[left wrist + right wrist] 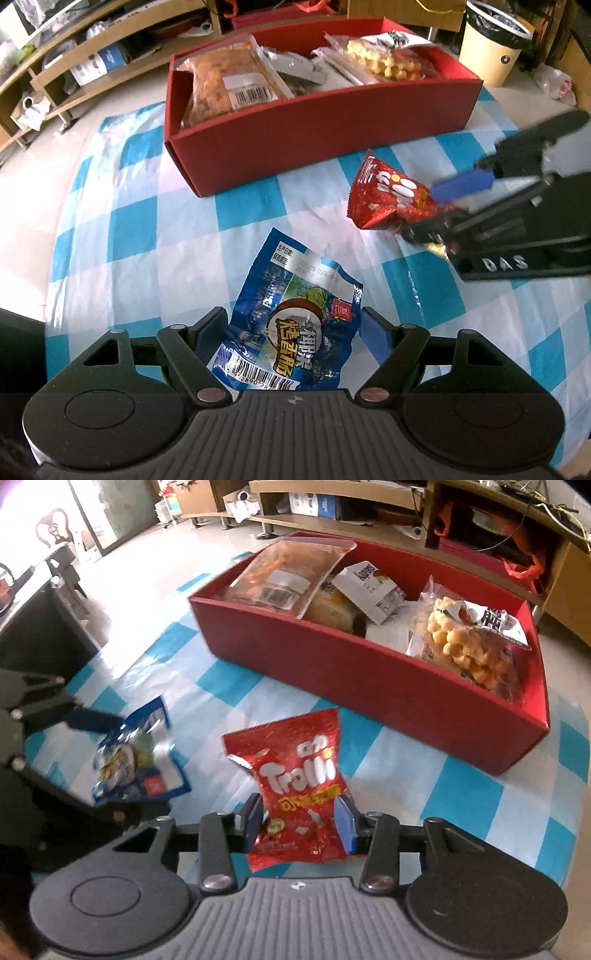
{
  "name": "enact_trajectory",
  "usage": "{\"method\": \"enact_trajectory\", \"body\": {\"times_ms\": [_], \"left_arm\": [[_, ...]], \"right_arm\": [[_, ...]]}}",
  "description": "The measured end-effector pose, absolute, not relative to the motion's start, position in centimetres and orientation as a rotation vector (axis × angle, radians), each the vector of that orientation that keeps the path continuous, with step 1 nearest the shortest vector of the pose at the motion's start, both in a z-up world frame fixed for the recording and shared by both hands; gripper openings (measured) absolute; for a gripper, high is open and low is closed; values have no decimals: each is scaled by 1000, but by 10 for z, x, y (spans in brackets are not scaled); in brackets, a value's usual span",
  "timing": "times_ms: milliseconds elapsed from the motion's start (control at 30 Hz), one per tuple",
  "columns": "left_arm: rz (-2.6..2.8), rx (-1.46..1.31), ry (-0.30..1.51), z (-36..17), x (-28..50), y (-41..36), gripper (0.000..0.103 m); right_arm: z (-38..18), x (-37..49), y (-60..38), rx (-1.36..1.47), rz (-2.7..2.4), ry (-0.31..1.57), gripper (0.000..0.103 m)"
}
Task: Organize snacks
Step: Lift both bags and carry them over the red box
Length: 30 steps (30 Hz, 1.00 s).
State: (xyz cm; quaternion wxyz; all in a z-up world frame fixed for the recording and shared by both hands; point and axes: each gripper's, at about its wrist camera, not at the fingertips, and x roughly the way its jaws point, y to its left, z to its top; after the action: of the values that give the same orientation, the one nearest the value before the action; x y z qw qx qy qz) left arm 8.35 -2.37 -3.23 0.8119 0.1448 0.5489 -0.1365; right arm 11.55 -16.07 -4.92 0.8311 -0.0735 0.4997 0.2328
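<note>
A blue crumpled snack packet (pixel 295 295) sits between the fingers of my left gripper (pixel 293 317), whose wide-set pads press on its two edges. The right wrist view shows the same blue packet (pixel 136 768) in the left gripper (pixel 129 762) at the left. My right gripper (pixel 299 812) is shut on the lower part of a red Trolli packet (pixel 295 760), which stands up above the cloth. In the left wrist view the red packet (pixel 384 192) and the right gripper (pixel 424 210) are at the right. Behind both stands a red box (pixel 325 140) (pixel 369 672) holding several snack bags.
A blue and white checked cloth (pixel 147 221) covers the table. A cream waste bin (pixel 491 48) stands beyond the box's right end. Low wooden shelves (pixel 55 74) line the far side of the room. A dark cabinet (pixel 48 627) stands at the left in the right wrist view.
</note>
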Motion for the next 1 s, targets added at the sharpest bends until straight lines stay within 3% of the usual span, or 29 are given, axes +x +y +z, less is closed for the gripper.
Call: {"method": "enact_trajectory", "body": {"times_ms": [133,267,300,400,633,700,733,767,800,1000], "left_arm": [[-309,301,1178,-34,87,-24,82],[-324,301,1191,-39,88,-22,83],[-325,301,1196,-40,89,-21,83],[-326,305,1208,-44,91,-21,83],[-313,306,1221,-49,94,-20,83],[-305,316,1217,-49,93,-21,83],[-306,316,1217,-49,92,-21,83],[-305,312,1217,-48,92,-20,83],[-299,309,1216,-47,92,-20,83],[-298,292,1155,-26,86,-23,82]], "right_arm": [[-49,126,-156,-204,509,1046,64],[-54,140,-161,-190,542,1070,82],[-59,142,-162,-194,544,1085,82],[-72,140,-157,-206,568,1074,101],[-77,135,-145,-221,501,1069,100],[-74,133,-145,-214,474,1069,89],[-70,129,-144,-222,477,1056,75],[-66,127,-143,-235,483,1047,52],[-62,124,-145,-222,492,1049,46],[-52,107,-153,-227,458,1066,43]]}}
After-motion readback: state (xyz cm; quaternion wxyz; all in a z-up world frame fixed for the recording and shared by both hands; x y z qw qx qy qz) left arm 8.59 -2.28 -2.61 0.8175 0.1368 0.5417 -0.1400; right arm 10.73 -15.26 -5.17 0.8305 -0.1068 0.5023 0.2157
